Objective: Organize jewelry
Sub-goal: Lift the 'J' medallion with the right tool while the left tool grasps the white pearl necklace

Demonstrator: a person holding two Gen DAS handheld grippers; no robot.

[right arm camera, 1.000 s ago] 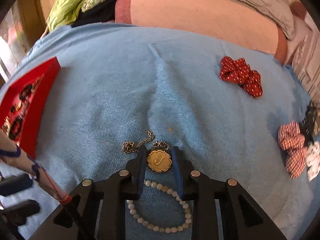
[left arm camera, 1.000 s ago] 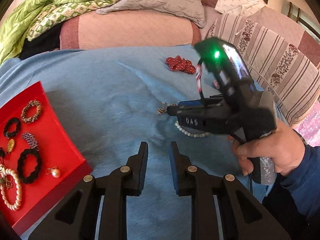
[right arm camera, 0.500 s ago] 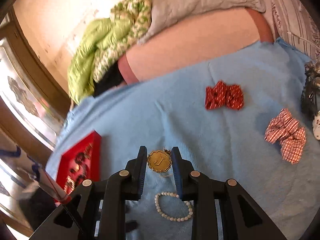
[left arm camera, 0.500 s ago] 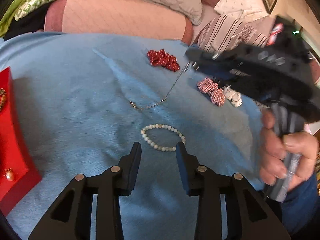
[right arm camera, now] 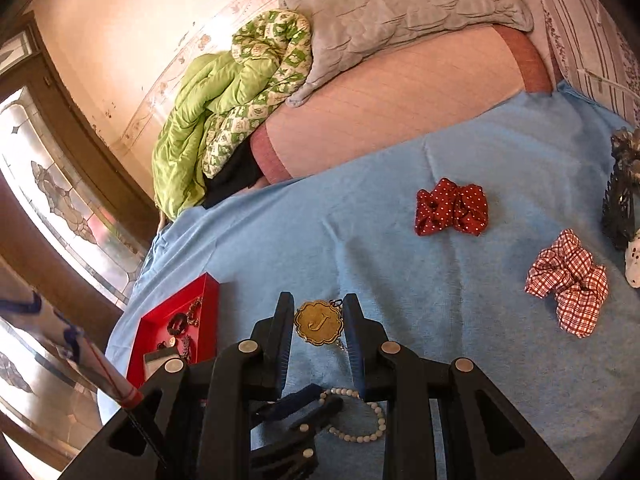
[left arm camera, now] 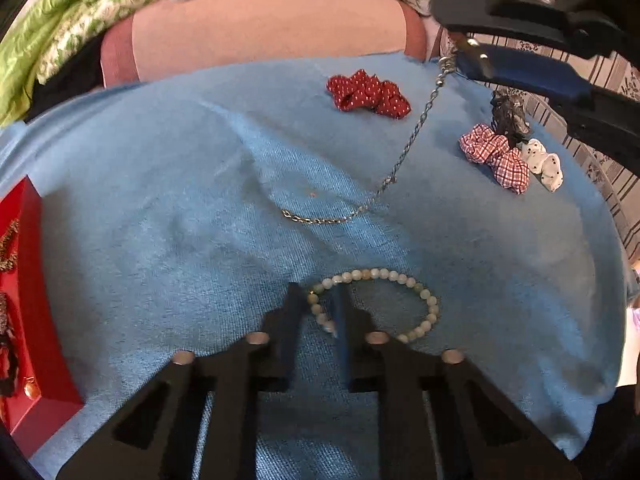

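The necklace's gold pendant, stamped with a J, sits pinched between the jaws of the right gripper, lifted off the bed. Its chain hangs from those jaws at the far right in the left wrist view, slanting down to the blue cloth, where its loose end lies in a shallow curve.

Nearer, a bead bracelet lies flat on the cloth. The left gripper is low over it, jaws parted to either side of the bracelet's left arc and not clenched on it; whether the tips touch the beads I cannot tell.

At the left edge is a red tray with several pieces of jewelry in it. Far across the cloth lies a red dotted scrunchie; to the right a red checked scrunchie lies touching a white dotted one, with a dark hair clip just behind them.

Beyond the cloth are a pink bolster, a grey pillow on top of it, and a green quilt bundled at the left.
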